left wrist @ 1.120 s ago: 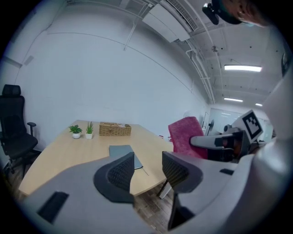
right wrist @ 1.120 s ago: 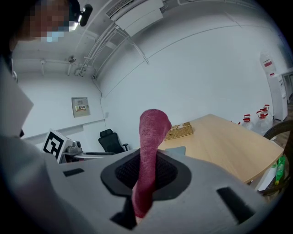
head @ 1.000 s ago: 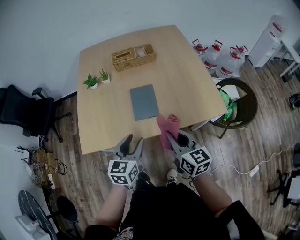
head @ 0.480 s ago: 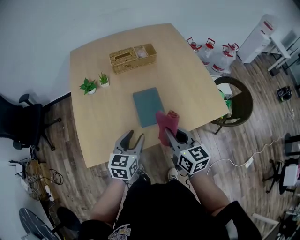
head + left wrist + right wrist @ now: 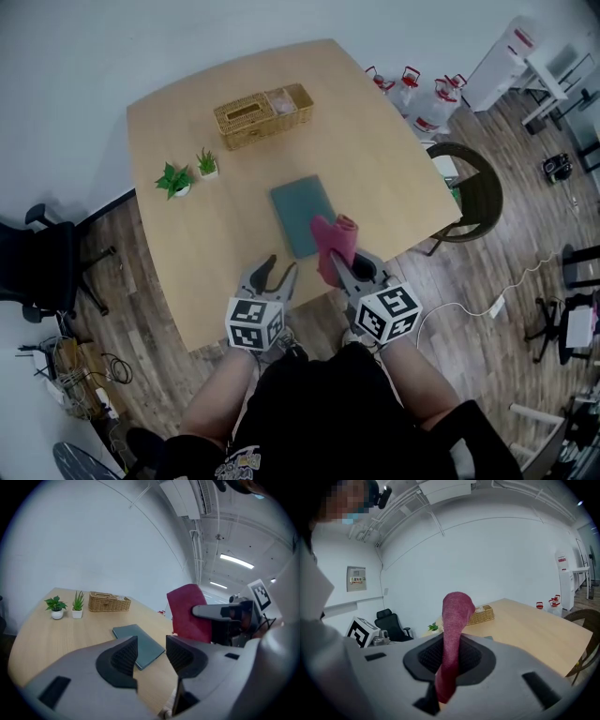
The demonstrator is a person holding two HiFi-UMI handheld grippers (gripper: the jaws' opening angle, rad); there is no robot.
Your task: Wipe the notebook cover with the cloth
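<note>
Head view first: the person stands at the near edge of a light wooden table (image 5: 375, 159) with a gripper in each hand. The notebook (image 5: 302, 214), grey-green cover up, lies flat on the table a bit in from that near edge, closed and turned slightly askew.

The right gripper (image 5: 349, 272) has its jaws clamped on the cloth (image 5: 335, 242), a dark pink one. In the right gripper view you can see the cloth squeezed between the two pads, sticking up out of them and flopping over at the top. From above, the cloth overlaps the notebook's near right corner. In the left gripper view it looks to be up in the air just right of the notebook, not pressed on the cover, though I can't tell for sure whether it touches.

The left gripper (image 5: 278, 274) is empty. Its jaws are spread with nothing between them, and in its own view the notebook shows through the gap, farther off on the table. It hovers over the table's near edge, just beside the right one.

Other stuff on the table: a wicker basket (image 5: 262, 111) at the far side and two small potted plants (image 5: 190, 172) to the left, all well apart from the notebook. A round-backed chair (image 5: 473, 192) and some water jugs (image 5: 412, 89) are off to the right on the wood floor (image 5: 141, 309).
</note>
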